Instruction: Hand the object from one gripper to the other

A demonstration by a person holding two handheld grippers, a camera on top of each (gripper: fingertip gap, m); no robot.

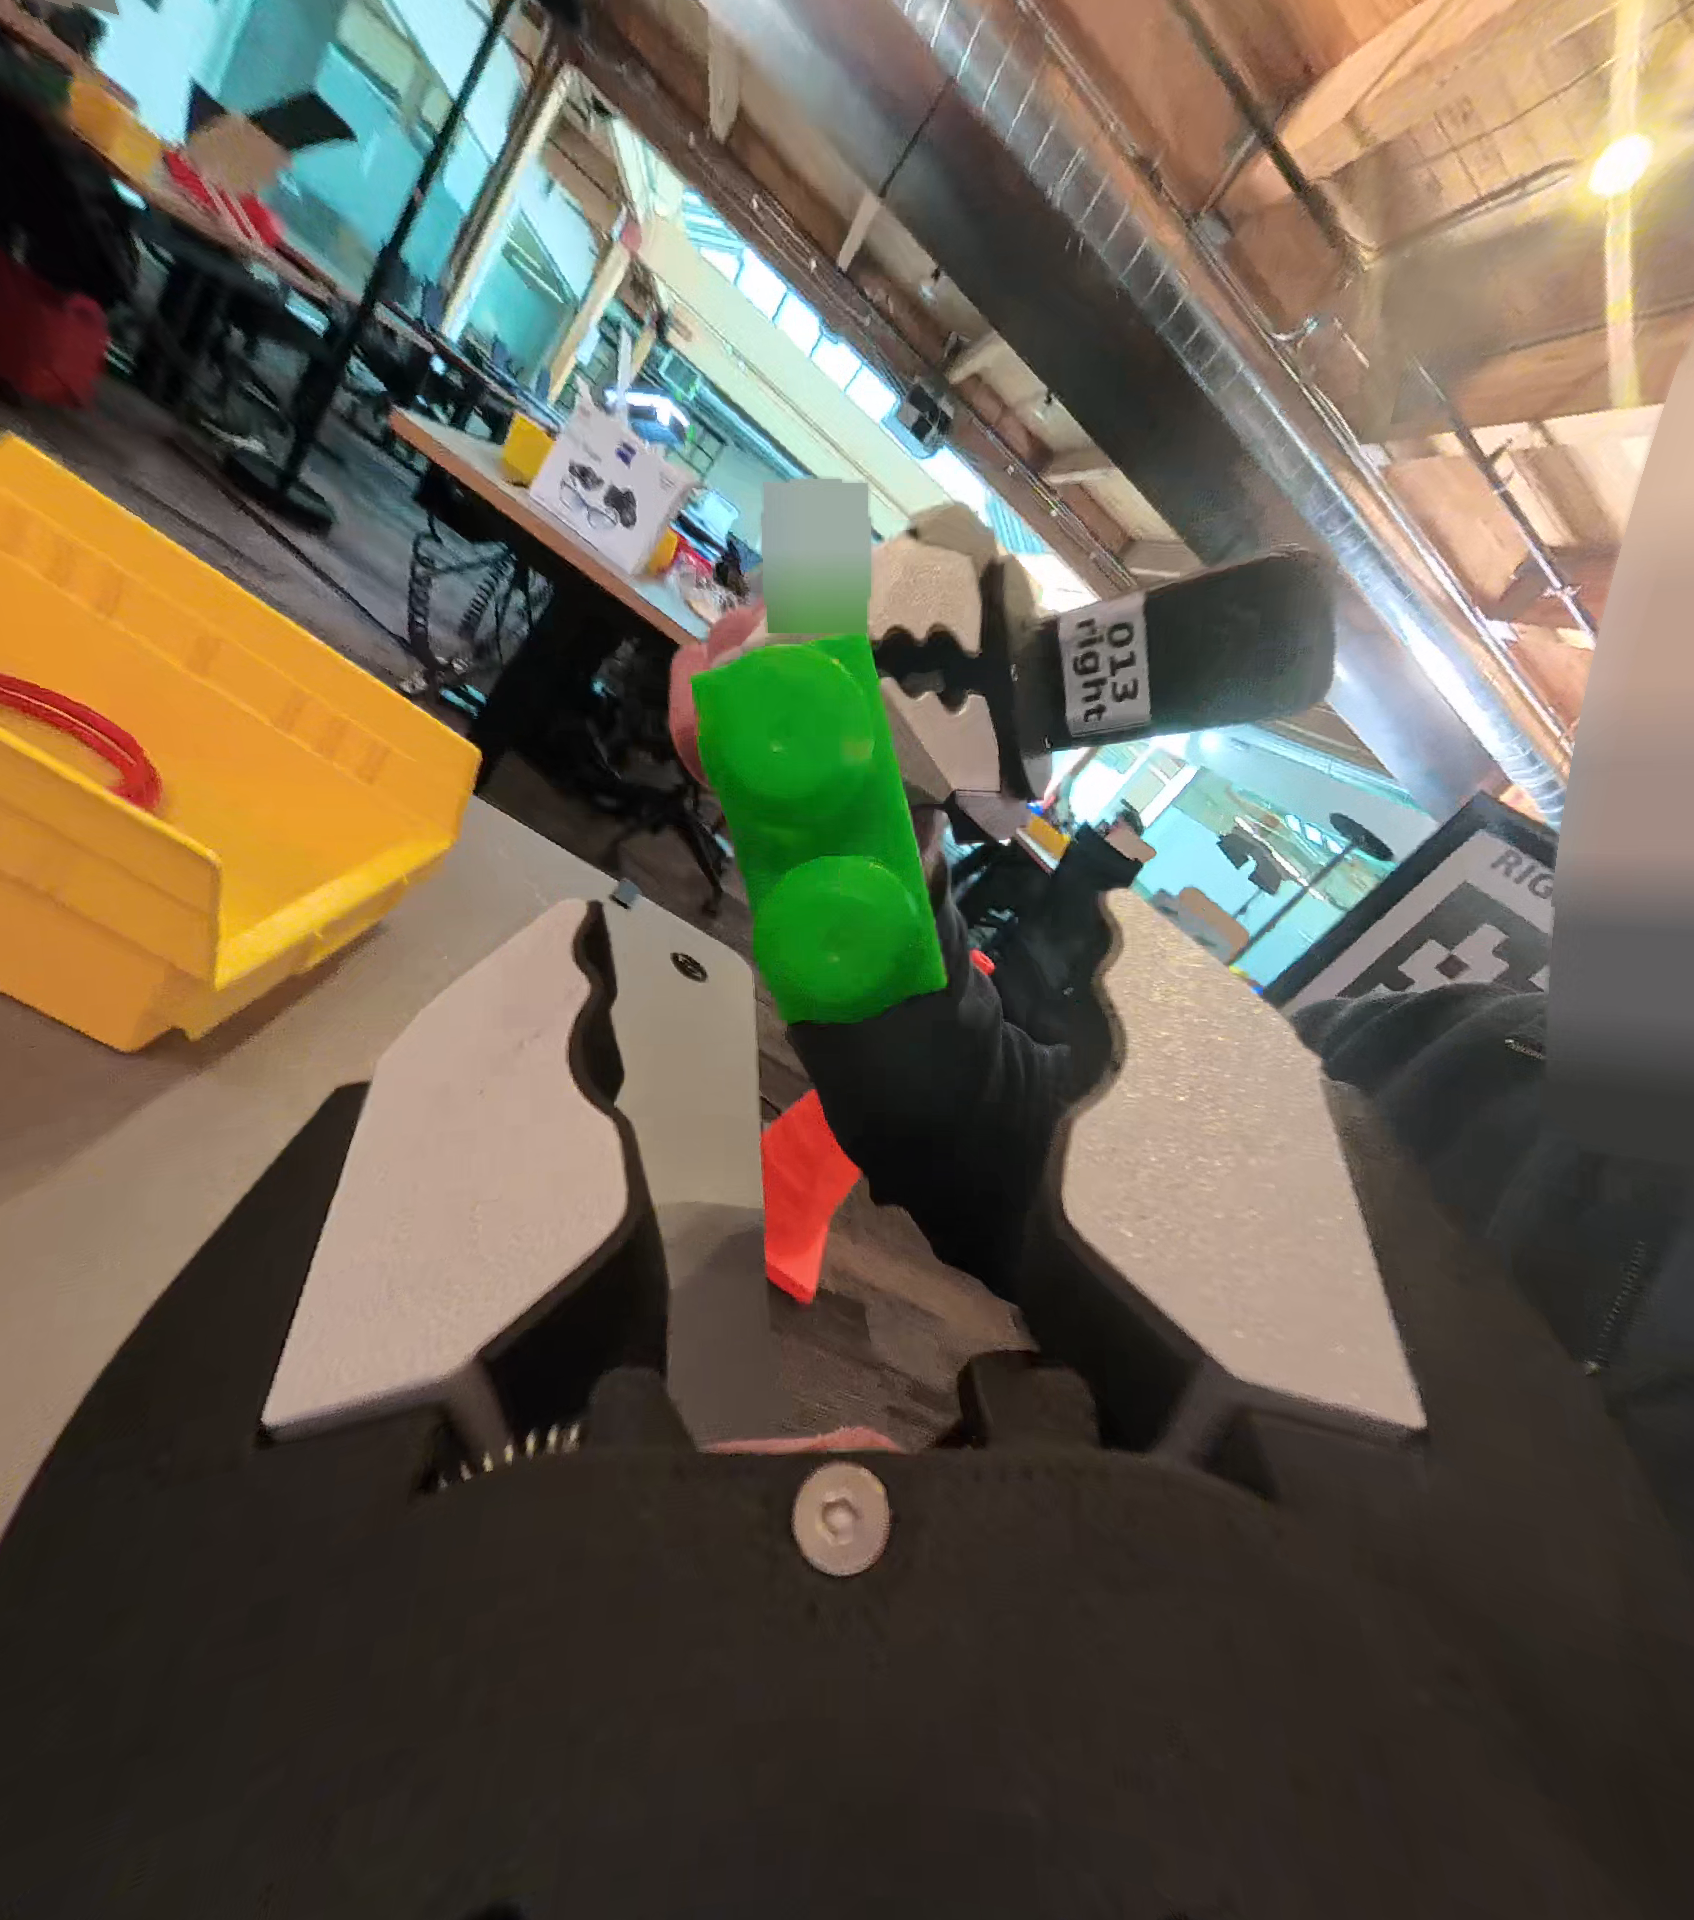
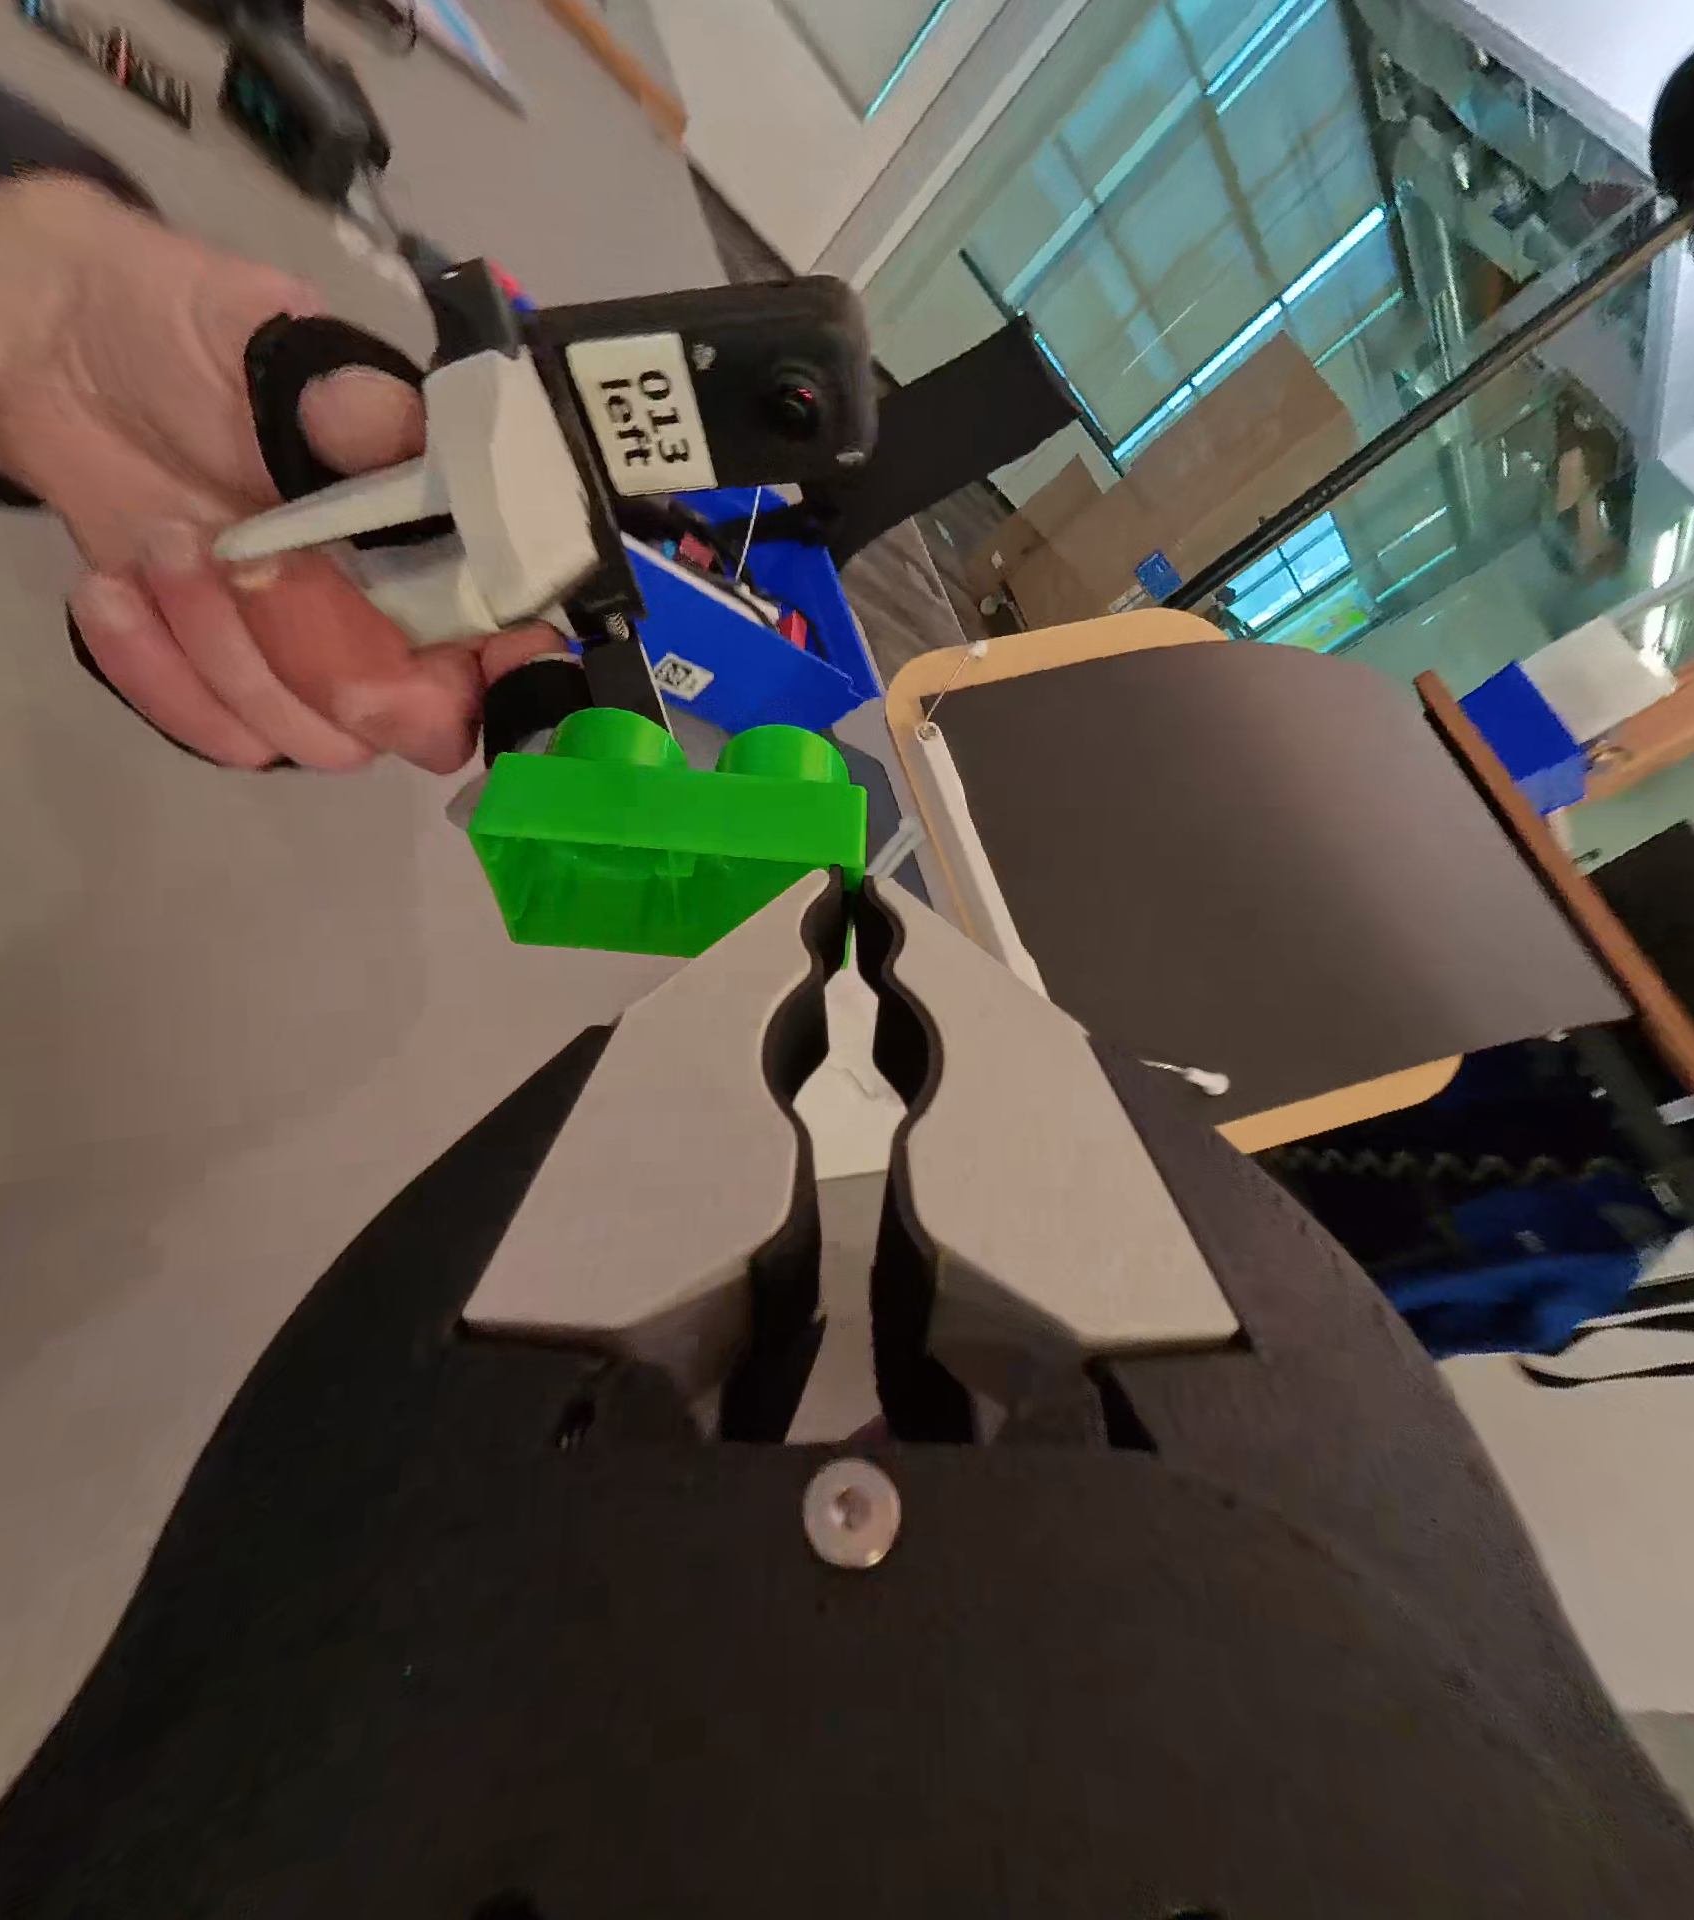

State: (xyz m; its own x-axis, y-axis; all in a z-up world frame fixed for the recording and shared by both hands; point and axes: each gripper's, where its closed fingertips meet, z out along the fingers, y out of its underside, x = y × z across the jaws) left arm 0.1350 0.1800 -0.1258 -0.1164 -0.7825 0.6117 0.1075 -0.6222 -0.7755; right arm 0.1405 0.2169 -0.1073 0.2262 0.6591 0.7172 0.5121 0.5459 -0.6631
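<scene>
A green two-stud brick [image 1: 812, 821] is held in the air. My right gripper [image 2: 848, 883] is shut on one end wall of the brick [image 2: 656, 842], with its tips pinching the edge. In the left wrist view the right gripper [image 1: 900, 675] shows beyond the brick. My left gripper [image 1: 848, 914] is wide open, and the brick sits just past its fingertips, in line with the gap. In the right wrist view the left gripper's body [image 2: 510, 499] is above the brick, held by a hand [image 2: 147, 468]. Its fingers are mostly hidden behind the brick.
A yellow bin [image 1: 95, 727] with a red cable stands on the grey table [image 1: 43, 1195] at the left. An orange-red piece [image 1: 801, 1195] shows below the brick. A blue bin [image 2: 749, 644] and a black board [image 2: 1238, 883] lie behind the brick.
</scene>
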